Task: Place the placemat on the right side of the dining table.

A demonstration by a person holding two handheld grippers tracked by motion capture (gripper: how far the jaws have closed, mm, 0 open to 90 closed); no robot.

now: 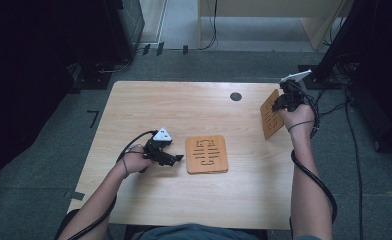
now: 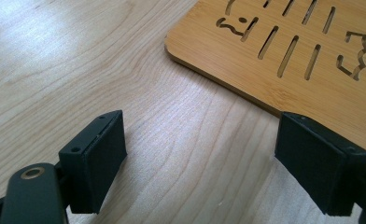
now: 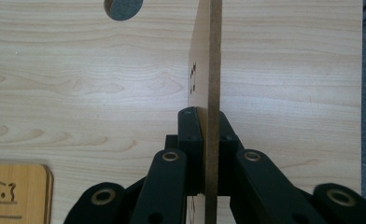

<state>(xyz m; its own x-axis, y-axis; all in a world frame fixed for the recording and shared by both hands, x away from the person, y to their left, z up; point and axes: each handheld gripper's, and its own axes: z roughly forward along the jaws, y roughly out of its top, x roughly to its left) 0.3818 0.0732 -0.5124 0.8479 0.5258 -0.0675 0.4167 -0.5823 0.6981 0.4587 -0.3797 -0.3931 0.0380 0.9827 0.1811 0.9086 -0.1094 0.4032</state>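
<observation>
The flat square bamboo trivet with cut-out slots [image 1: 206, 154] lies on the pale wood-grain table [image 1: 184, 107]; its cut-outs are a pattern, not readable writing. Just left of it, the left gripper [image 1: 176, 158] rests low with jaws apart and nothing between them. Well right of it, the right gripper [image 1: 279, 103] is clamped on a second slotted bamboo trivet [image 1: 270, 114], held on edge. A round dark grommet hole [image 1: 236, 96] sits beyond. Grey carpet and cables surround the table.
</observation>
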